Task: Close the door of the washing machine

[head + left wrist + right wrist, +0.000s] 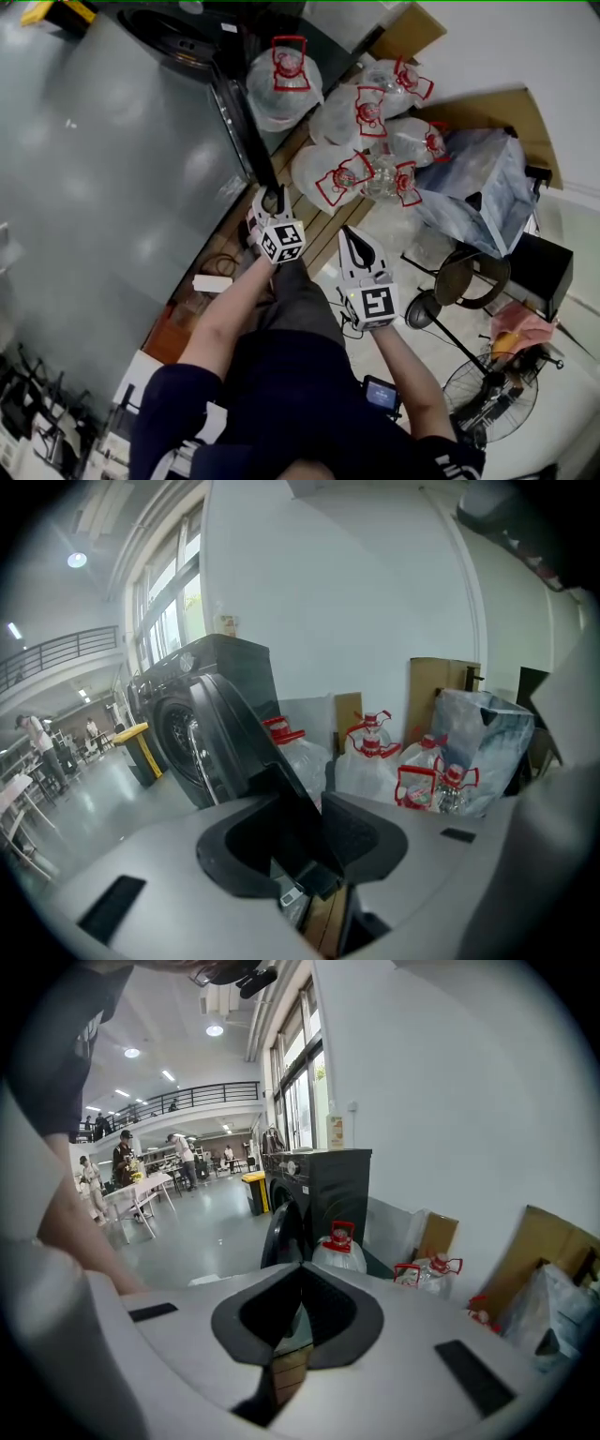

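Door open; closing hardly begun

The dark, glass-fronted door (239,122) of the black front-loading washing machine (173,42) stands swung out at far left; my left gripper (274,199) is closing its jaws round the door's edge, not yet pinching; my right gripper (354,242), near right, is pressed together, empty.

Clear plastic water jugs with red handles (286,80) stand clustered on brown wooden slats (314,225) by the white wall (525,47) (several are wrapped in thin clear bags). Flat brown cardboard sheets (497,108) lean against that wall. A crumpled bluish translucent plastic bag (478,187) lies just beside the jugs. A black wire-guard floor fan (492,394) stands near it. Far across the grey hall floor (197,1232) are a yellow bin (254,1180) and a white table (141,1192), with people near them.
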`<state>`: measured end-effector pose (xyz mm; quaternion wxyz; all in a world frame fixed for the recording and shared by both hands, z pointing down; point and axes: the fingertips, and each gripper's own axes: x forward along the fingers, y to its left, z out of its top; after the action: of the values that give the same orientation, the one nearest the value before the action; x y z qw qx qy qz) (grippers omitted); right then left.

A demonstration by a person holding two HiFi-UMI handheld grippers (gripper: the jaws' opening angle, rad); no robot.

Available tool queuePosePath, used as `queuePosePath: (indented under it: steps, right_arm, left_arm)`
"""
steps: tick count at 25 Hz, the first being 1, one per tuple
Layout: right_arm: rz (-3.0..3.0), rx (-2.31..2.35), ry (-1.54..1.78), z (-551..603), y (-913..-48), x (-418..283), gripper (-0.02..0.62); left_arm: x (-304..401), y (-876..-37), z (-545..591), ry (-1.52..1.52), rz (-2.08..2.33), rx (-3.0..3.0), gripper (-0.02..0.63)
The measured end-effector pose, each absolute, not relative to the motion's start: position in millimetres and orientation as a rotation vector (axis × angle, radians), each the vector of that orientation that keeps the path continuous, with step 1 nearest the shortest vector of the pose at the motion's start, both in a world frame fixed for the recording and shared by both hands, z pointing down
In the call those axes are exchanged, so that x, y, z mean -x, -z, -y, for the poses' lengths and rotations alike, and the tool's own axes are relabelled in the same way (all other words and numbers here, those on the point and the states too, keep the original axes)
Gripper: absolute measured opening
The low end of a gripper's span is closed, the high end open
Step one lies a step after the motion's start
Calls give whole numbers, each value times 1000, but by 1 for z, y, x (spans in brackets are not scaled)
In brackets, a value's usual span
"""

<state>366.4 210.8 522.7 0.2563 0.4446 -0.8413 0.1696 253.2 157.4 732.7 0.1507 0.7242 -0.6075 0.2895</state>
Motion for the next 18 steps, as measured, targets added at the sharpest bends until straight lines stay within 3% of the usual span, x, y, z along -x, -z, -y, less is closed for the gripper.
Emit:
queuePosePath:
  steps: [18]
  right_arm:
    - [2442, -925, -393, -199, -523, -276, 20]
  left_arm:
    - [-108, -737, -206, -891, 1872, -1942, 100]
